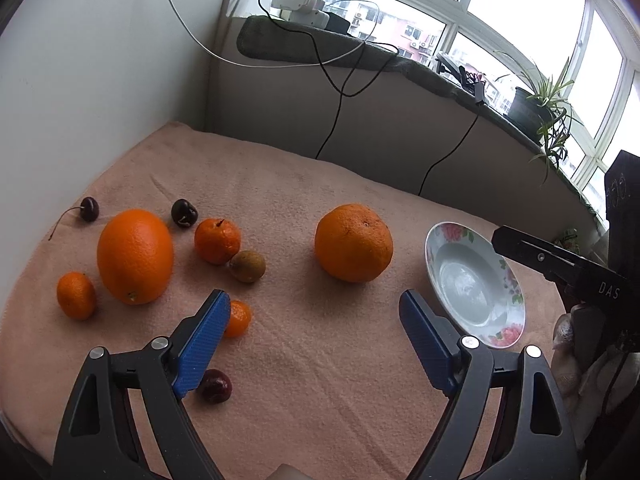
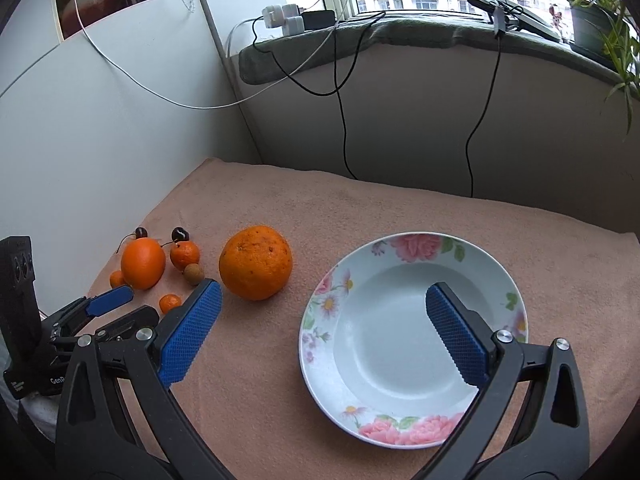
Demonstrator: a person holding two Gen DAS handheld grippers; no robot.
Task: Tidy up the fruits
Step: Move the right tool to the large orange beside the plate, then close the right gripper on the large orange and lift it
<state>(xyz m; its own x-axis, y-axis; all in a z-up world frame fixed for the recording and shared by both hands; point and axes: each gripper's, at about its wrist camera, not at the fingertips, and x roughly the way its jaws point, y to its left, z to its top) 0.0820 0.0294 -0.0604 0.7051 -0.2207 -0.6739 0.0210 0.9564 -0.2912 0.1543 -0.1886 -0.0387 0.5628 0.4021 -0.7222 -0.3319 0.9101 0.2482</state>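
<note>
Right now both tongs hang over a desk covered with a pink towel (image 1: 320,184), and both stand wide open with nothing between their blue pads.

From the left wrist view, the left tongs (image 1: 316,312) point down at bare towel. Ahead of them, a little right of centre, sits a rough orange (image 1: 353,243), apart from everything else. To the left lies a cluster: a smooth orange (image 1: 135,256), with a mandarin (image 1: 76,295) just beside it on its left, another mandarin (image 1: 217,241) to its right, and a brown longan (image 1: 248,266) touching that mandarin. Behind the cluster lie two dark cherries (image 1: 89,209) (image 1: 184,213). A third small mandarin (image 1: 238,318) peeks out from behind the left pad, and a red cherry (image 1: 216,386) lies lower down, beside the same finger.

A flowered plate (image 1: 436,236) lies empty at the right, well apart from the cluster. The right tongs (image 1: 520,246) reach in over its far edge.

From the right wrist view, the right tongs (image 2: 324,304) hover above the plate (image 2: 400,432); the right pad sits over its bowl, the left pad over the towel near the rough orange (image 2: 256,263). The left tongs (image 2: 116,304) show at the left edge, near the cluster.
</note>
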